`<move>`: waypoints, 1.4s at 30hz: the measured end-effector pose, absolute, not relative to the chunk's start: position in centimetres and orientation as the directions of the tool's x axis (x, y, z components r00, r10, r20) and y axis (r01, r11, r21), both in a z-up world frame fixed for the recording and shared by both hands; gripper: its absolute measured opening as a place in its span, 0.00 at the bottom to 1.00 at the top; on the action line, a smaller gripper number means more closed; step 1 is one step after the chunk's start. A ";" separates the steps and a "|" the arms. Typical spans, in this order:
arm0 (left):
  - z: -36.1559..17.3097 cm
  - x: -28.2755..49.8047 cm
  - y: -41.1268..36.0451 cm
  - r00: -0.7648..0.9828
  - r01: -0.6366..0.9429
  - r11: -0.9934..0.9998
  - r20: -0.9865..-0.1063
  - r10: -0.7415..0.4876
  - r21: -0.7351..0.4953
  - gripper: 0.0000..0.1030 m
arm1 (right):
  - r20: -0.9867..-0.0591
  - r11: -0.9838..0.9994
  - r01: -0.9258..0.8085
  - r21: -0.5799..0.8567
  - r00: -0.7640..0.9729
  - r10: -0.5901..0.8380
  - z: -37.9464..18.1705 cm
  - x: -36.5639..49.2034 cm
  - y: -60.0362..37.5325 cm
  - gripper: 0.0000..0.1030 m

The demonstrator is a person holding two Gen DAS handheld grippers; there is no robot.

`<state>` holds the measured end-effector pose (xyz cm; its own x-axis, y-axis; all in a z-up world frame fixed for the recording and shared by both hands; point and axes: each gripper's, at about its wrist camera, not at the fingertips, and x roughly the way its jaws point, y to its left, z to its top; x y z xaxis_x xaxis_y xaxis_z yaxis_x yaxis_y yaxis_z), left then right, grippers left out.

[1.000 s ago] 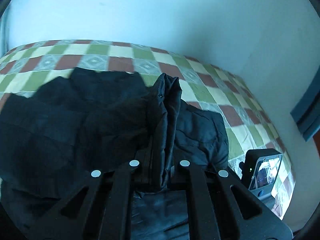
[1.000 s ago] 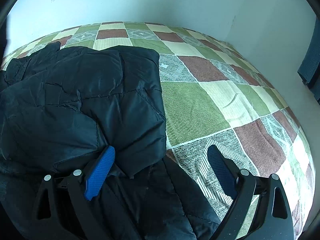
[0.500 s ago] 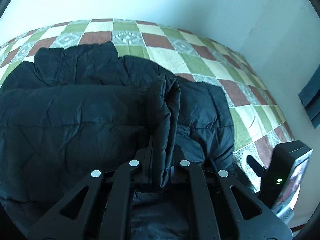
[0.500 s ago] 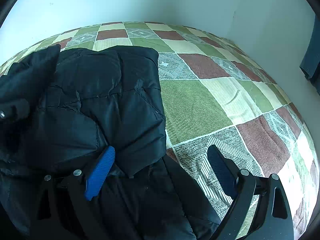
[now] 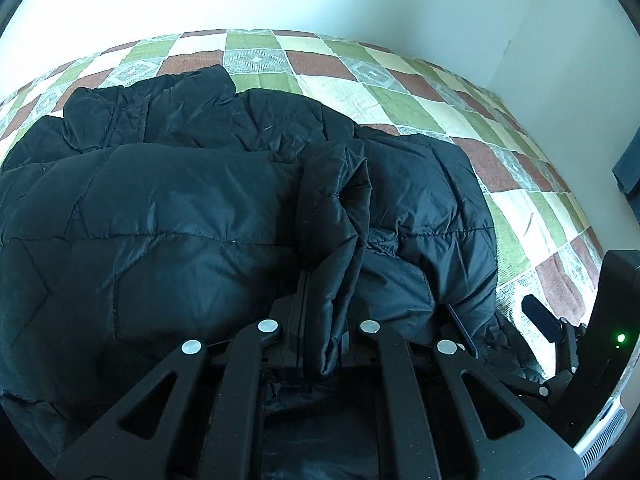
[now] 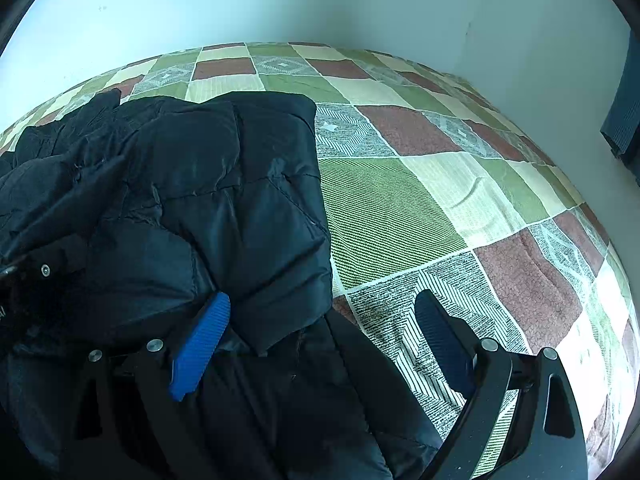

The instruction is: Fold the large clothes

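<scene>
A black quilted puffer jacket (image 5: 168, 216) lies in layers on a checked bedspread (image 5: 400, 92). My left gripper (image 5: 326, 320) is shut on a bunched fold of the jacket (image 5: 340, 216), which stands up between its fingers, low over the rest of the garment. In the right wrist view the same jacket (image 6: 224, 200) covers the left half. My right gripper (image 6: 320, 336) is open wide over the jacket's right edge: its blue left pad (image 6: 200, 348) rests on the fabric, the right pad (image 6: 440, 344) hangs over the bedspread. Nothing is pinched between them.
The bedspread (image 6: 420, 200) of green, red, cream and grey squares stretches to the right of the jacket. White walls (image 6: 320, 4) close the bed at the back and right, meeting in a corner. A dark curtain edge (image 6: 624, 112) hangs far right. The right gripper's body (image 5: 608, 320) shows at lower right.
My left gripper has come down and forward with the jacket fold, laying it lower over the garment; more of the jacket's top layer now spreads flat. The right gripper has stayed put.
</scene>
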<state>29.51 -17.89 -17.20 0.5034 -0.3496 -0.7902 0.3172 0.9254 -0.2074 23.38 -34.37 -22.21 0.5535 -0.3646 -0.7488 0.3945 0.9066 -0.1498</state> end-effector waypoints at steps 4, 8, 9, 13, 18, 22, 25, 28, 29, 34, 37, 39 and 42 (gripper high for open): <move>-17.2 29.4 -18.3 0.506 0.327 0.927 -0.795 -0.334 -0.182 0.09 | -0.749 0.907 0.394 -0.148 0.554 -0.363 -22.2 23.4 -34.4 0.89; -16.4 29.0 -18.3 0.492 0.341 0.920 -0.797 -0.349 -0.192 0.24 | -0.750 0.907 0.394 -0.146 0.554 -0.362 -22.2 23.4 -34.4 0.89; -16.2 28.8 -18.1 0.487 0.341 0.918 -0.797 -0.357 -0.203 0.28 | -0.749 0.907 0.394 -0.147 0.554 -0.362 -22.2 23.3 -34.4 0.89; -14.2 27.2 -16.4 0.485 0.335 0.910 -0.783 -0.390 -0.245 0.43 | -0.750 0.908 0.394 -0.143 0.555 -0.359 -22.2 23.3 -34.5 0.89; -11.1 24.8 -10.9 0.585 0.309 0.931 -0.733 -0.348 -0.195 0.52 | -0.750 0.908 0.394 -0.140 0.557 -0.357 -22.1 23.3 -34.7 0.89; -10.8 24.8 -4.0 0.647 0.192 0.978 -0.739 -0.188 -0.080 0.52 | -0.751 0.912 0.390 -0.127 0.563 -0.346 -21.2 23.1 -34.9 0.89; -11.2 25.3 0.5 0.646 0.110 0.990 -0.750 -0.139 -0.089 0.52 | -0.717 0.918 0.381 -0.114 0.608 -0.342 -19.2 22.2 -34.3 0.89; -11.8 25.9 4.9 0.653 0.009 0.999 -0.756 -0.044 -0.050 0.52 | -0.685 0.943 0.324 -0.079 0.669 -0.287 -16.8 22.0 -32.3 0.89; -12.0 26.1 5.5 0.652 -0.008 0.999 -0.758 -0.027 -0.043 0.52 | -0.684 0.952 0.298 -0.067 0.681 -0.262 -16.3 22.3 -31.5 0.84; -13.3 27.4 7.7 0.631 -0.066 0.998 -0.775 0.026 -0.020 0.52 | -0.721 0.985 0.170 -0.004 0.682 -0.120 -16.0 24.9 -27.2 0.53; -14.3 27.5 8.3 0.622 -0.070 0.997 -0.782 0.022 -0.027 0.52 | -0.733 0.992 0.123 0.011 0.676 -0.076 -17.0 26.1 -25.2 0.53; -15.1 27.8 8.3 0.612 -0.067 0.998 -0.790 0.026 -0.019 0.52 | -0.755 0.994 0.106 0.014 0.653 -0.059 -18.1 26.7 -24.6 0.53; -16.2 28.4 8.1 0.595 -0.064 0.998 -0.803 0.032 -0.007 0.52 | -0.787 0.995 0.104 -0.007 0.614 -0.069 -20.1 27.7 -24.3 0.56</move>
<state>28.45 8.06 -16.23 0.5954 0.0325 -0.8028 -0.0637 0.9979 -0.0069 27.72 -24.29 -20.10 0.6136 -0.0693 -0.7866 0.1036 0.9946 -0.0068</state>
